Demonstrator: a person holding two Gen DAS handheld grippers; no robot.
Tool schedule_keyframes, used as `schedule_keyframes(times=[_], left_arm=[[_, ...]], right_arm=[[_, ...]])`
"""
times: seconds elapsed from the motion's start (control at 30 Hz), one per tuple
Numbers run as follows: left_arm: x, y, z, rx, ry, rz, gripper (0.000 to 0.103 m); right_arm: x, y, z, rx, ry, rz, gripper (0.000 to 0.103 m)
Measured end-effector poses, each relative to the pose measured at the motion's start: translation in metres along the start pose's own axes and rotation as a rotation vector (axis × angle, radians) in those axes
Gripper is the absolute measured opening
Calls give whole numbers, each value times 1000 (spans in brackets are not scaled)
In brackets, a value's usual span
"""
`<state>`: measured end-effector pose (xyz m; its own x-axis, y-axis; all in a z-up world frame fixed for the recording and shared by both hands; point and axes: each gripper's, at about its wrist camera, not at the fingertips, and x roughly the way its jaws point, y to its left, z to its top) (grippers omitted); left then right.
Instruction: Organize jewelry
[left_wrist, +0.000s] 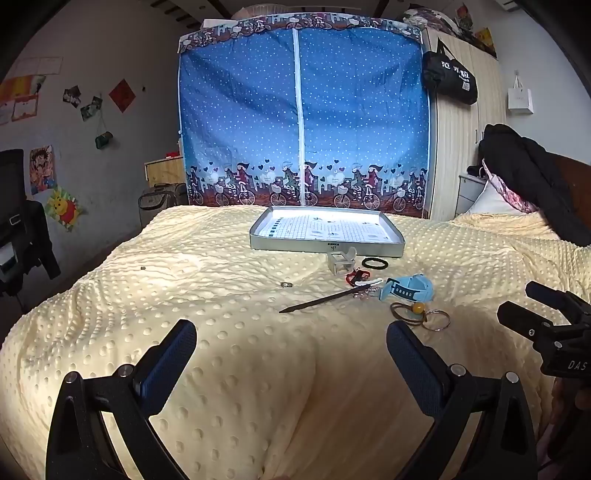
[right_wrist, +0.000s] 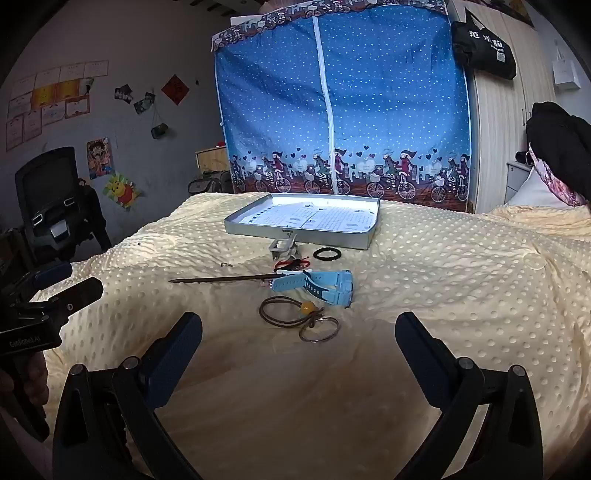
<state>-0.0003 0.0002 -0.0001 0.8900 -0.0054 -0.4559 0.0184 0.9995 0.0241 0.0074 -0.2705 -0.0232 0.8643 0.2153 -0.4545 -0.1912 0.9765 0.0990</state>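
A shallow silver tray (left_wrist: 325, 248) (right_wrist: 295, 236) lined with gridded paper lies on the cream dotted bedspread. In front of it lie a black hair tie (left_wrist: 375, 263) (right_wrist: 327, 253), a small clear box (left_wrist: 341, 260) (right_wrist: 282, 248), a red clip (left_wrist: 356, 276) (right_wrist: 291, 264), a light blue watch (left_wrist: 406, 287) (right_wrist: 314, 285), a dark hair stick (left_wrist: 317, 301) (right_wrist: 225, 278), a brown hair tie with an amber bead (left_wrist: 417, 307) (right_wrist: 307, 306), a metal ring (left_wrist: 437, 319) (right_wrist: 319, 328) and a small ring (left_wrist: 286, 284) (right_wrist: 226, 264). My left gripper (left_wrist: 291, 345) and right gripper (right_wrist: 299, 334) hover open and empty just short of the items.
A blue dotted fabric wardrobe (left_wrist: 303, 114) stands behind the bed. A pillow and dark clothes (left_wrist: 524, 173) lie at the right. A black chair (right_wrist: 55, 199) and a poster-covered wall are at the left. The right gripper shows at the left view's right edge (left_wrist: 554, 332).
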Motion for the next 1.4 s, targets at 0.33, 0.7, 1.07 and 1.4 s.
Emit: schedule_keyframes(times=[0.33, 0.7, 1.07, 1.4], left_arm=[[-2, -1, 0, -18, 15, -19, 103], [1, 2, 0, -18, 20, -33, 103], [1, 1, 0, -16, 19, -32, 103], [1, 1, 0, -16, 18, -31, 103]], right_arm=[[-1, 0, 0, 1, 4, -1, 102], [0, -1, 0, 0, 5, -1, 102], [0, -2, 0, 1, 7, 0, 102], [2, -2, 0, 3, 9, 0, 102]])
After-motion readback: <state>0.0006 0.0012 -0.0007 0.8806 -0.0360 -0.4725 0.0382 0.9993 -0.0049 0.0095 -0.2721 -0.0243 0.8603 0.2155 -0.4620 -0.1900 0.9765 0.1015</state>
